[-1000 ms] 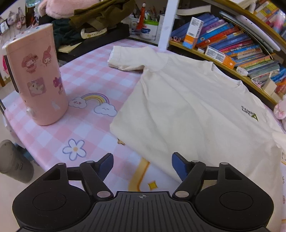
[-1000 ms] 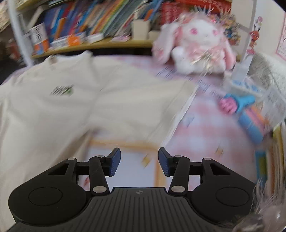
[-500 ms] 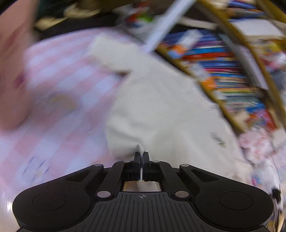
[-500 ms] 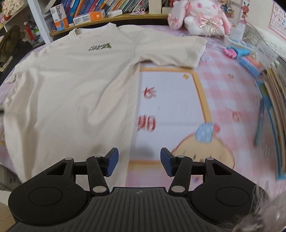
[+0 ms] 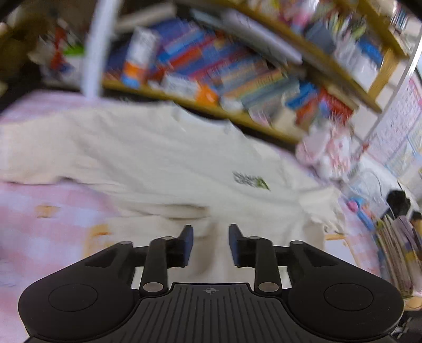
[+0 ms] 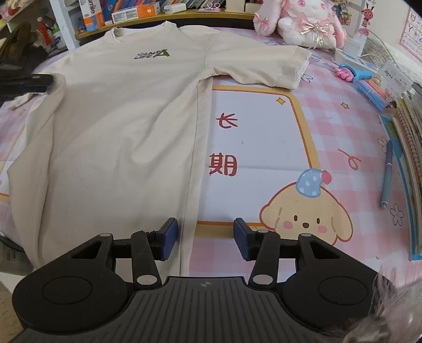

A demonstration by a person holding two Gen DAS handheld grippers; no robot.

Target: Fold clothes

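Cream T-shirt flat on pink checked tablecloth

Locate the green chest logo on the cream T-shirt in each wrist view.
Left wrist: logo sits right of centre, above the open tongs, blurred.
Right wrist: logo sits upper left, below the collar.
Shared landmark: pink plush bunny, right of the logo in both.

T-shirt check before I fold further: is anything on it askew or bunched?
Yes. The cream T-shirt is uneven: its far-left side is bunched near the left gripper, while its right sleeve lies flat.
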